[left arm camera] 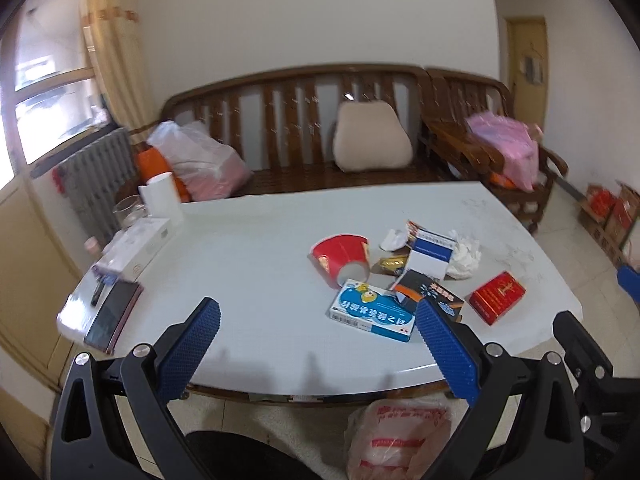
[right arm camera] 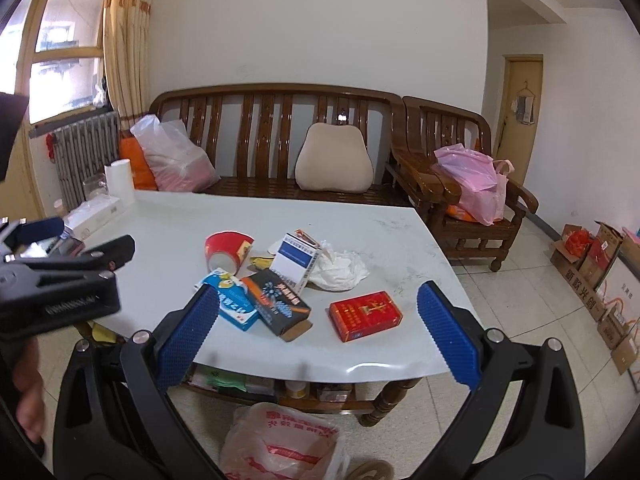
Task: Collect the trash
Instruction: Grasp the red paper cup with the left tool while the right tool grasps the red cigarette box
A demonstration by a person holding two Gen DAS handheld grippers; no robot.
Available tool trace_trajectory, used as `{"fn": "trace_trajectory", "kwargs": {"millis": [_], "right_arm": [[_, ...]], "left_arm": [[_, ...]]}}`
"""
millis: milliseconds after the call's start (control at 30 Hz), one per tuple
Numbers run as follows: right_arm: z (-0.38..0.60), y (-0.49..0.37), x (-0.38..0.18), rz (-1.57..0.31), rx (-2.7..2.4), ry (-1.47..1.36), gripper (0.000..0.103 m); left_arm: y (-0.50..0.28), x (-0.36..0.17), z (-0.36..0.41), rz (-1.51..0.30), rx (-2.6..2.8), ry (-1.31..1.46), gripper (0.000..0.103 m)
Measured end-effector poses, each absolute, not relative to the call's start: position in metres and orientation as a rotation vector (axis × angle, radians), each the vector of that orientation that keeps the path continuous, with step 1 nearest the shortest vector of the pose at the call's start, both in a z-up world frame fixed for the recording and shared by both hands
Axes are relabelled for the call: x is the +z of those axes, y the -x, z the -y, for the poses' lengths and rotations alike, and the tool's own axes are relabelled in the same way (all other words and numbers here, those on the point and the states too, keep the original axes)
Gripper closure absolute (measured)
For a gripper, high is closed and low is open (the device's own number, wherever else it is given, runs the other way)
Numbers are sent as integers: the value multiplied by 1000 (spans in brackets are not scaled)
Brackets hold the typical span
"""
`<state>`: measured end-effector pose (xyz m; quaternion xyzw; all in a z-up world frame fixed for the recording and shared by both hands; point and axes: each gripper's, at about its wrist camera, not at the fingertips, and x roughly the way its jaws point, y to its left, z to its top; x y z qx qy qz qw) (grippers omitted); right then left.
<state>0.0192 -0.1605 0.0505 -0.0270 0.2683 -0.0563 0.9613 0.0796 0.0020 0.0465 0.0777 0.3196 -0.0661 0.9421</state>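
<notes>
Trash lies in a cluster on the white table point(left arm camera: 248, 272) point(right arm camera: 192, 220): a tipped red paper cup point(left arm camera: 340, 256) point(right arm camera: 228, 250), a blue medicine box point(left arm camera: 368, 310) point(right arm camera: 234, 300), a black box point(left arm camera: 430, 294) point(right arm camera: 280, 302), a blue-and-white box point(left arm camera: 430, 254) point(right arm camera: 298, 260), crumpled white tissue point(left arm camera: 464, 258) point(right arm camera: 340, 270) and a red cigarette pack point(left arm camera: 496, 298) point(right arm camera: 364, 316). My left gripper point(left arm camera: 318, 346) is open and empty, above the table's near edge. My right gripper point(right arm camera: 318, 338) is open and empty, with the red pack between its fingers' line of sight.
A plastic bag point(left arm camera: 394, 436) point(right arm camera: 280, 444) sits on the floor below the table's front edge. A phone point(left arm camera: 114, 316), boxes, a paper roll point(left arm camera: 160, 194) and a glass stand on the table's left side. A wooden bench point(right arm camera: 276, 140) and chair stand behind. Cardboard boxes point(right arm camera: 592, 276) line the right wall.
</notes>
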Motion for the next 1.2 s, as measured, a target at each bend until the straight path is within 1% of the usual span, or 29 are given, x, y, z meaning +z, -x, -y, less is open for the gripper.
{"fn": "trace_trajectory", "kwargs": {"millis": [200, 533, 667, 733, 867, 1067, 1200], "right_arm": [[184, -55, 59, -641, -50, 108, 6], [222, -112, 64, -819, 57, 132, 6], [234, -135, 51, -917, 132, 160, 6], [239, -147, 40, -987, 192, 177, 6], [248, -163, 25, -1070, 263, 232, 6], [252, -181, 14, -1125, 397, 290, 6], [242, -183, 5, -1126, 593, 402, 6]], "left_arm": [[-127, 48, 12, -735, -188, -264, 7], [-207, 31, 33, -964, -285, -246, 7], [-235, 16, 42, -1058, -267, -246, 7], [-246, 8, 46, -1094, -254, -255, 7], [-265, -6, 54, -1147, -232, -277, 7], [-292, -23, 62, -1213, -207, -253, 7], [-308, -35, 71, -1251, -190, -268, 7]]}}
